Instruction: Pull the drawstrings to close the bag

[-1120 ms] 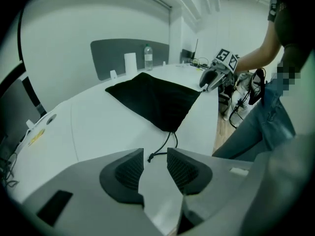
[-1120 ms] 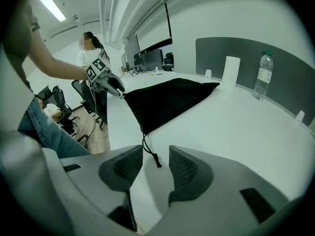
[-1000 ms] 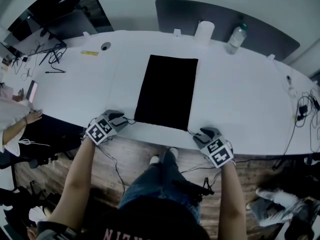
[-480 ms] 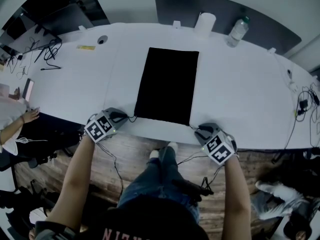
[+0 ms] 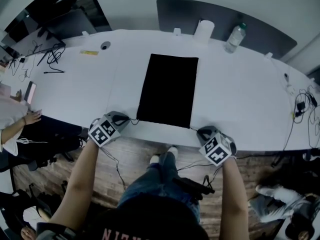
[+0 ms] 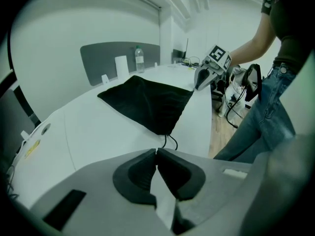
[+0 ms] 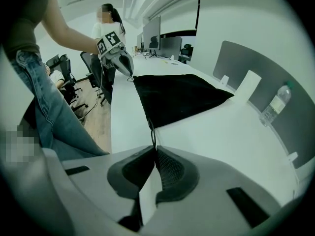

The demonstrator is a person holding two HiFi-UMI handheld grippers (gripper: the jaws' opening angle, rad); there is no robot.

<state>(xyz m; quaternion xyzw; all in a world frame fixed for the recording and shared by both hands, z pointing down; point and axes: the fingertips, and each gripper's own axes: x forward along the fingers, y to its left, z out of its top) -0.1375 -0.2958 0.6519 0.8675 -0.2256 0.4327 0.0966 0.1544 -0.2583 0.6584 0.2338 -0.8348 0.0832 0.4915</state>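
A flat black drawstring bag (image 5: 168, 90) lies on the white table (image 5: 240, 99) with its mouth at the near edge. My left gripper (image 5: 129, 119) is at the bag's near left corner. Its jaws are closing, and the pads pinch the thin black left drawstring (image 6: 170, 140). My right gripper (image 5: 196, 130) is at the near right corner. Its jaws are closing too, pressed on the right drawstring (image 7: 152, 134). In the left gripper view, the left gripper (image 6: 156, 151) faces the bag (image 6: 147, 102). In the right gripper view, the right gripper (image 7: 155, 149) faces the bag (image 7: 177, 97).
A water bottle (image 5: 235, 38) and a white roll (image 5: 203, 32) stand at the far edge before a grey divider (image 5: 260, 29). Cables (image 5: 50, 54) lie far left and more cables (image 5: 302, 106) at the right. A seated person's hand (image 5: 32, 116) rests at the left.
Both grippers stay at the bag's near corners with only small shifts, the right one a little toward me. The bag has not moved on the table.
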